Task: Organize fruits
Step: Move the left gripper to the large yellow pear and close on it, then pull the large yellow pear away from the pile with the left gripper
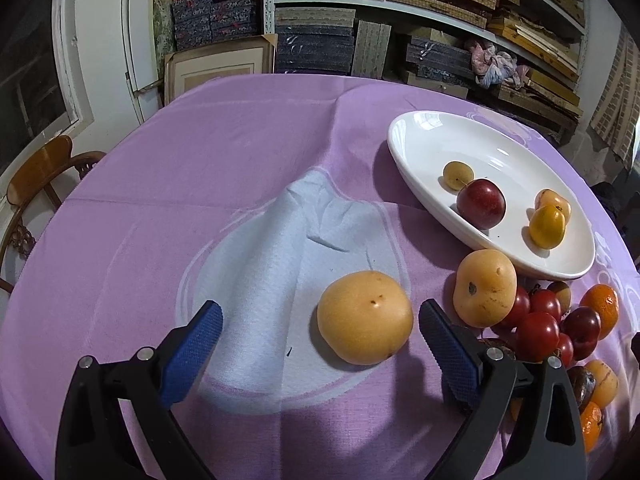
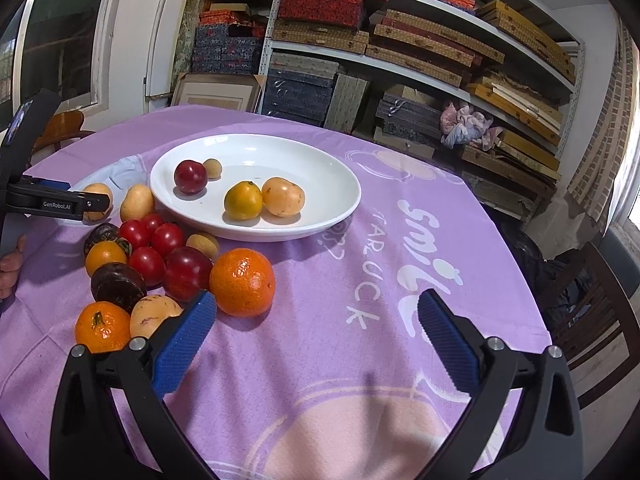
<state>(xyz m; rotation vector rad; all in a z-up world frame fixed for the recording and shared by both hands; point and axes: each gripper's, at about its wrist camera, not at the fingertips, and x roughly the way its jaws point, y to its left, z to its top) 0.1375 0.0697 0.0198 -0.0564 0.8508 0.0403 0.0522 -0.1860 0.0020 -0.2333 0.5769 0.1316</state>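
While both grippers hang open w/ fingers spread, left gripper brackets a pale round fruit lower center, untouched; right gripper is empty; plate mid-frame on desk.

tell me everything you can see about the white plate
The white plate is a shallow, glossy oval dish, ceramic by its look, lying flat on the purple tablecloth. It holds four fruits: a dark red plum, a small tan fruit, a yellow-orange fruit and a pale orange one, these two touching. Neither gripper touches it.
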